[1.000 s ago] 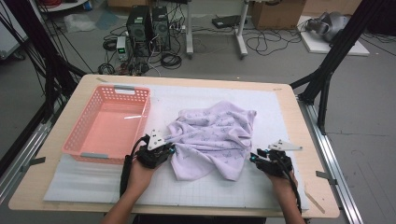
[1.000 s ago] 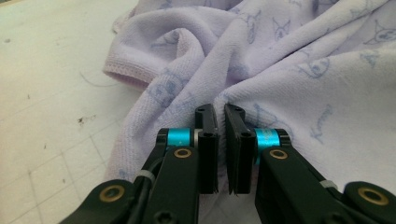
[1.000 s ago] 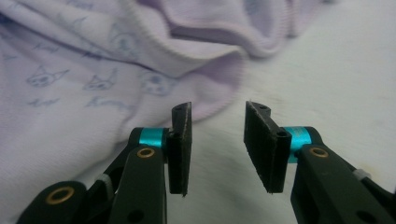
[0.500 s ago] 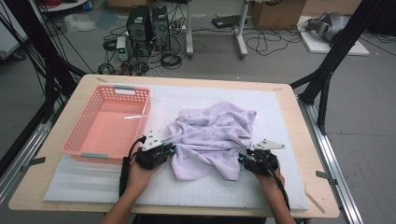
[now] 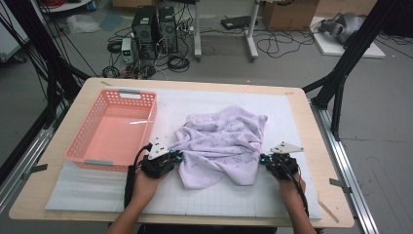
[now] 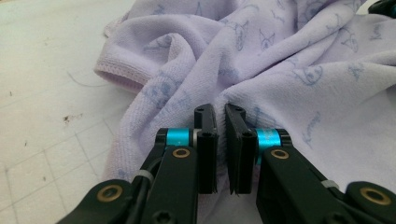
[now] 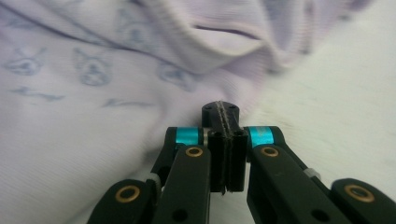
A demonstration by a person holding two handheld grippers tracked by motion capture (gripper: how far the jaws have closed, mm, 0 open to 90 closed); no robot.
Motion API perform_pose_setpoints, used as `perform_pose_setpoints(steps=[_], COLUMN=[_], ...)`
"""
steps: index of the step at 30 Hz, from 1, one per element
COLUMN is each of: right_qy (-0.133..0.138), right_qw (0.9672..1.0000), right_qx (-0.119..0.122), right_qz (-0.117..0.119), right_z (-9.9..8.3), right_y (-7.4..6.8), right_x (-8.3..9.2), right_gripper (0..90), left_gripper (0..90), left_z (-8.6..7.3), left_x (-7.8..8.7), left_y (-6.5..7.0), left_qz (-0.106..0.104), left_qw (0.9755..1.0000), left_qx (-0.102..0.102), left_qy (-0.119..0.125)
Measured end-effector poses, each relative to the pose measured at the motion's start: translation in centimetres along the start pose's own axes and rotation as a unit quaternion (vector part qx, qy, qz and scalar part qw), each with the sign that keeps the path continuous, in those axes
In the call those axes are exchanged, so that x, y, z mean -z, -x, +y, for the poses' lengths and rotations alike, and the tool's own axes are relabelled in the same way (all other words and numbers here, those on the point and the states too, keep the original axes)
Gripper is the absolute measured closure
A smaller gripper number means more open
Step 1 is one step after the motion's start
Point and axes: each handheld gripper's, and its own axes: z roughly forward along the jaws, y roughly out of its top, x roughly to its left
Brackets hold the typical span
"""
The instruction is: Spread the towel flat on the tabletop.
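A crumpled lilac towel (image 5: 221, 141) with a faint blue print lies on the white gridded mat (image 5: 219, 200). My left gripper (image 5: 178, 157) is at the towel's left side. In the left gripper view its jaws (image 6: 219, 112) stand almost together, pinching a raised fold of the towel (image 6: 280, 60). My right gripper (image 5: 263, 159) is at the towel's lower right edge. Its jaws have just been closing and now meet (image 7: 219, 109), with what looks like a thin bit of the towel's (image 7: 70, 116) edge between the pads.
An empty pink plastic basket (image 5: 138, 92) stands on the mat to the left of the towel, close beside my left hand. Bare mat runs along the near side, and the wooden table edge (image 5: 331, 146) lies to the right.
My right gripper has slid left from the bare mat up to the towel's right edge and its jaws have shut there. The left gripper and the towel's bulk have stayed put.
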Motion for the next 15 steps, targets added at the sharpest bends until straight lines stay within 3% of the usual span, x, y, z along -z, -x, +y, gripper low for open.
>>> perform_pose_setpoints(steps=[3,5,6,7,9,12,15], right_qy=[0.001,0.008,0.007,0.011,0.034,0.031,0.018], right_qw=[0.9990,0.9981,0.9963,0.9953,0.9962,0.9980,0.9990], right_qx=[-0.001,-0.009,-0.001,-0.006,-0.045,-0.037,-0.037], right_qz=[-0.044,-0.060,-0.086,-0.096,-0.067,-0.041,0.016], right_z=[-0.3,-0.5,-0.5,-0.6,-0.9,-1.2,-1.5], right_y=[1.5,2.3,2.5,2.8,3.5,3.4,2.9], right_x=[0.9,1.6,1.9,2.2,2.6,2.5,1.5], right_gripper=[90.0,90.0,90.0,90.0,89.0,81.3,67.8], left_gripper=[83.5,83.6,83.7,83.6,80.6,69.9,56.5], left_z=[0.0,0.0,0.0,0.0,0.1,0.1,0.2], left_x=[-0.1,-0.2,-0.2,-0.2,-0.2,-0.3,-0.2], left_y=[0.0,0.2,0.1,0.1,0.1,0.2,0.1], left_qz=[0.002,0.007,0.009,0.008,0.009,0.017,0.013], left_qw=[1.0000,1.0000,0.9999,0.9999,0.9999,0.9998,0.9997], left_qx=[-0.003,-0.004,-0.003,-0.002,-0.002,0.000,0.020], left_qy=[-0.006,-0.005,-0.006,-0.007,-0.008,-0.010,-0.008])
